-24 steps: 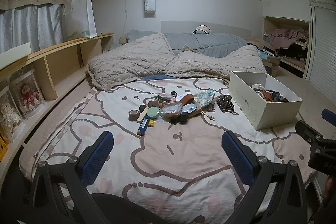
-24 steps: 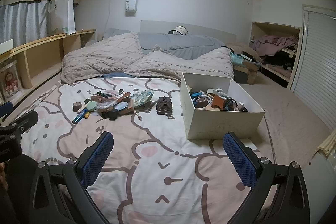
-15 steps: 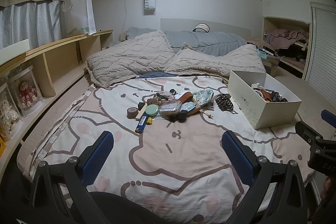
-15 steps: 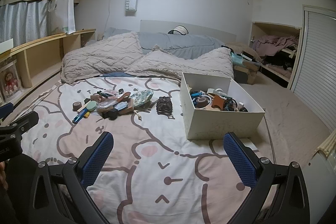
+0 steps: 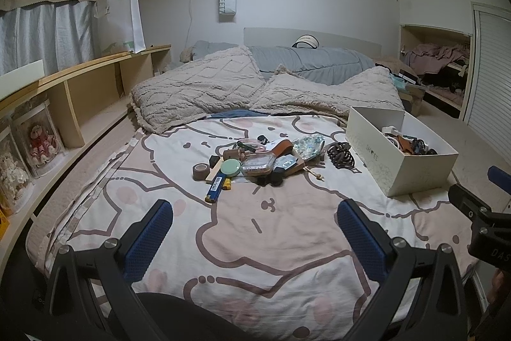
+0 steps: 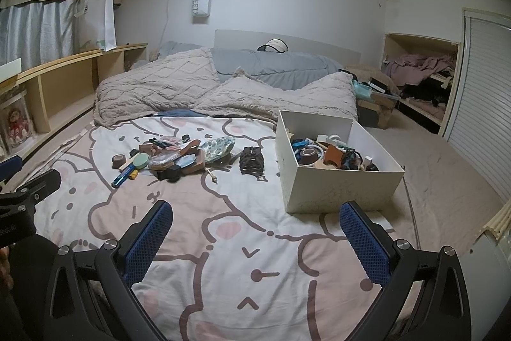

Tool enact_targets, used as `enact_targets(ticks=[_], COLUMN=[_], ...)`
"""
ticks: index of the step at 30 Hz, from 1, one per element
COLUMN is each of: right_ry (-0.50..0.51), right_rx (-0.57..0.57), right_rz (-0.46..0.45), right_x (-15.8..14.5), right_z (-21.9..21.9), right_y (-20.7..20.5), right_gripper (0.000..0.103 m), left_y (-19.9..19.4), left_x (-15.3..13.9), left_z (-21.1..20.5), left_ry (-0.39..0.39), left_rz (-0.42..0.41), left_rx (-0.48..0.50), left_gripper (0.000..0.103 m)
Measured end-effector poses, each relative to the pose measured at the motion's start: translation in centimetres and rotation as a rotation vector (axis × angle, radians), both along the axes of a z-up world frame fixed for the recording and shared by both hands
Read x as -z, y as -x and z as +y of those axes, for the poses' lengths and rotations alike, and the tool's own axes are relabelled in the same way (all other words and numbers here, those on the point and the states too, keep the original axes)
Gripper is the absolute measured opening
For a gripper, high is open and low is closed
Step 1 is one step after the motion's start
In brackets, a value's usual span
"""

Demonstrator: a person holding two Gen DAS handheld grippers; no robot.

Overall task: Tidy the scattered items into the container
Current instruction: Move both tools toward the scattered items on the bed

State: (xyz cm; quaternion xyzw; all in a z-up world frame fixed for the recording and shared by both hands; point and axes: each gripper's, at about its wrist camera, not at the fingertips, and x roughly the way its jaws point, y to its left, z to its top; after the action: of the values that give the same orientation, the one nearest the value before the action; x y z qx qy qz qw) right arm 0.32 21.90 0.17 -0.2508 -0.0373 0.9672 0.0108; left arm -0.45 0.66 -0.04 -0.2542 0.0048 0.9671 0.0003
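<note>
1. White box [image 6: 338, 181] sat on the bed [image 5: 255, 245]; the scattered pile [image 5: 255, 158] lay left of it.
2. Left gripper [image 5: 255, 232] and right gripper [image 6: 255, 232] gaped wide, empty, well short of both.

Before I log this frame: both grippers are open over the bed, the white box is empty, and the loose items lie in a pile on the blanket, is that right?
Not quite: the white box already holds several items, as the right wrist view shows. Both the left gripper and right gripper are open, and the pile lies on the blanket.
</note>
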Motion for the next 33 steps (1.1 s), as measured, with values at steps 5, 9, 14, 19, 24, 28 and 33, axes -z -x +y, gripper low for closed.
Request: enact_targets(ticks=[5,9,14,19,24,28,33], right_ry=[-0.001,0.0,0.0,0.004,0.004,0.011,0.017], right_rx=[-0.003,-0.004,-0.006,-0.007,-0.012,-0.013,-0.016], right_rz=[-0.002,-0.003,-0.007,-0.023,-0.047,-0.078,-0.117], right_x=[0.0,0.1,0.2,0.8,1.6,2.6,3.9], right_z=[-0.1,-0.2,-0.2,-0.2,-0.3,-0.3,-0.4], right_y=[0.0,0.1,0.1,0.5,1.2,2.1,3.2], right_gripper=[0.103,0.103,0.103,0.103,0.103,0.103,0.103], left_y=[0.0,0.0,0.0,0.4,1.3,2.1,3.5], left_x=[0.0,0.0,0.1,0.7,2.0,3.0,4.5], left_z=[-0.2,-0.2,-0.2,-0.2,-0.6,-0.5,-0.7], left_ry=[-0.003,-0.003,-0.006,-0.006,-0.015,-0.017,-0.031], left_rz=[0.001,0.0,-0.002,-0.022,-0.052,-0.082,-0.135], left_rx=[-0.001,-0.001,-0.003,-0.004,-0.005,-0.001,0.001], left_gripper=[0.103,0.103,0.103,0.103,0.103,0.103,0.103])
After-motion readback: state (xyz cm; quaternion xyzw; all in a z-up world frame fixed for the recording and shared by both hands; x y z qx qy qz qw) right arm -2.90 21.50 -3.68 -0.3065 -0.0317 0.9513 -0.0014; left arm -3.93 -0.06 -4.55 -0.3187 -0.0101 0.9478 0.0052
